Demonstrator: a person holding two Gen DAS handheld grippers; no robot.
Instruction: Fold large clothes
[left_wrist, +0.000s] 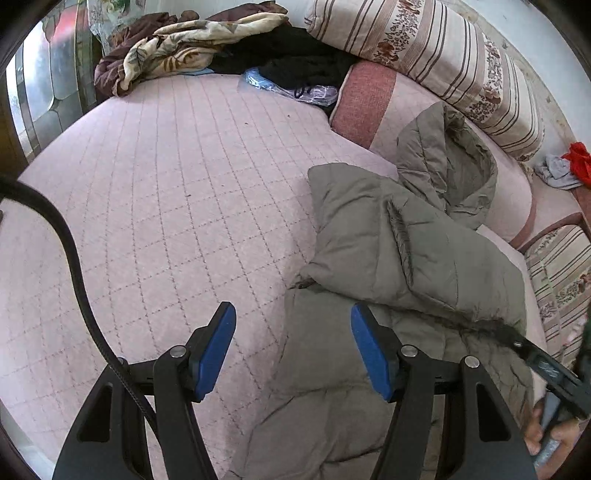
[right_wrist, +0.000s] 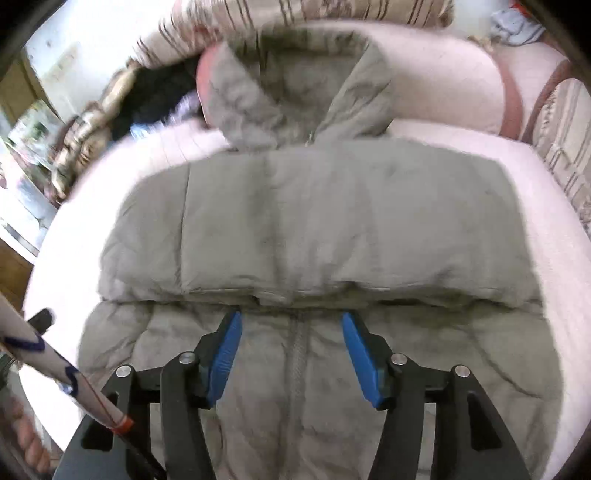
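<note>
A grey-green hooded padded coat (left_wrist: 406, 251) lies on the pink quilted bed (left_wrist: 166, 206). Both sleeves are folded across its chest as one band (right_wrist: 317, 229), and the hood (right_wrist: 295, 88) lies toward the pillows. My left gripper (left_wrist: 291, 317) is open and empty, over the coat's left edge where it meets the bed. My right gripper (right_wrist: 291, 325) is open and empty, just above the coat's front zipper (right_wrist: 299, 354), below the folded sleeves. The right gripper also shows at the right edge of the left wrist view (left_wrist: 554, 376).
A pink bolster (left_wrist: 369, 103) and striped floral pillows (left_wrist: 443, 48) lie at the head of the bed. A floral blanket (left_wrist: 177, 48), black clothes (left_wrist: 303, 59) and a plastic bag (left_wrist: 295, 86) are piled at the far corner. Red and grey cloths (left_wrist: 569, 166) lie at far right.
</note>
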